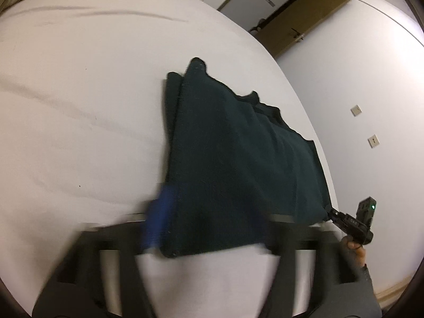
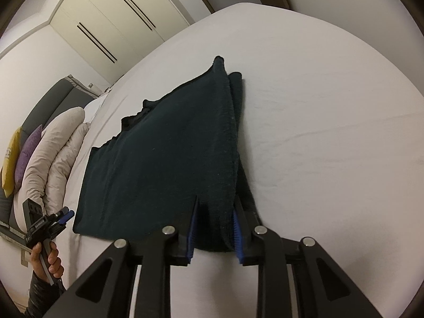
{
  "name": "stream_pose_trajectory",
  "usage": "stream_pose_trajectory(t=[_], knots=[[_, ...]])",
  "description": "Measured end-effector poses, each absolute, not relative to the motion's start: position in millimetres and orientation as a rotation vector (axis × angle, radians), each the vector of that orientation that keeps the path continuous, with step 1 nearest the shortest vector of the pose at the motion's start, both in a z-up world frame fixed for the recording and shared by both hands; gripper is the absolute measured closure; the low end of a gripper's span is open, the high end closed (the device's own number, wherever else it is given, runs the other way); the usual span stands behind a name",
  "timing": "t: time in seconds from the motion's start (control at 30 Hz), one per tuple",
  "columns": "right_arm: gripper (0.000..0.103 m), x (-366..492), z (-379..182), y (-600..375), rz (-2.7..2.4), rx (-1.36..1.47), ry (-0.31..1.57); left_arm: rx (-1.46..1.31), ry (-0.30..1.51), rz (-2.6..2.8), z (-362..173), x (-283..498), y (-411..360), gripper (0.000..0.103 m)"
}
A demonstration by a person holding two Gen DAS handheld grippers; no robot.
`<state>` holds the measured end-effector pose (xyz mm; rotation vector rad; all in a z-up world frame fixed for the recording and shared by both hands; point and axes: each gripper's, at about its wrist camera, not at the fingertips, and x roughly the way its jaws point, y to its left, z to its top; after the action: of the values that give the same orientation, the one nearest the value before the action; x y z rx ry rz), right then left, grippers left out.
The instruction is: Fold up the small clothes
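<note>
On the white bed, your dark green knit garment lies folded lengthwise in layers, its near edge toward you, with grey pillows piled near the headboard. Your right tongs pinch the garment's near corner between blue pads. In the right wrist view your left tongs sit just beside the other near corner, pressed together on nothing; their own view is blurred.
</note>
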<state>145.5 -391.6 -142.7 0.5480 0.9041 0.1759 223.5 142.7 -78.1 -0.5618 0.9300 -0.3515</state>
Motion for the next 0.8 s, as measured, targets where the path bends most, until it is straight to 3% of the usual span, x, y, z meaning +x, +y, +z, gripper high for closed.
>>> stream_pose_trajectory(t=[0.13, 0.17, 0.2, 0.27, 0.33, 0.37, 0.4, 0.43, 0.8], knots=[[0.071, 146, -142, -390, 0.181, 0.549, 0.905, -0.571, 0.960, -0.375, -88, 228, 137, 0.027], [0.071, 146, -142, -390, 0.181, 0.545, 0.905, -0.559, 0.959, -0.368, -90, 227, 135, 0.033], [0.071, 147, -142, -389, 0.180, 0.541, 0.906, -0.533, 0.975, -0.354, -93, 229, 131, 0.052], [0.071, 147, -142, -388, 0.178, 0.532, 0.908, -0.517, 1.006, -0.334, -100, 232, 128, 0.074], [0.072, 148, -143, -386, 0.174, 0.516, 0.914, -0.507, 1.013, -0.307, -104, 233, 130, 0.085], [0.078, 148, -143, -385, 0.164, 0.502, 0.920, -0.498, 1.016, -0.298, -105, 233, 132, 0.091], [0.089, 149, -144, -384, 0.155, 0.491, 0.927, -0.496, 1.013, -0.300, -106, 232, 132, 0.094], [0.091, 149, -145, -384, 0.143, 0.481, 0.936, -0.478, 1.010, -0.298, -105, 230, 131, 0.095], [0.094, 136, -155, -390, 0.125, 0.499, 0.943, -0.460, 0.989, -0.280, -109, 213, 134, 0.097]])
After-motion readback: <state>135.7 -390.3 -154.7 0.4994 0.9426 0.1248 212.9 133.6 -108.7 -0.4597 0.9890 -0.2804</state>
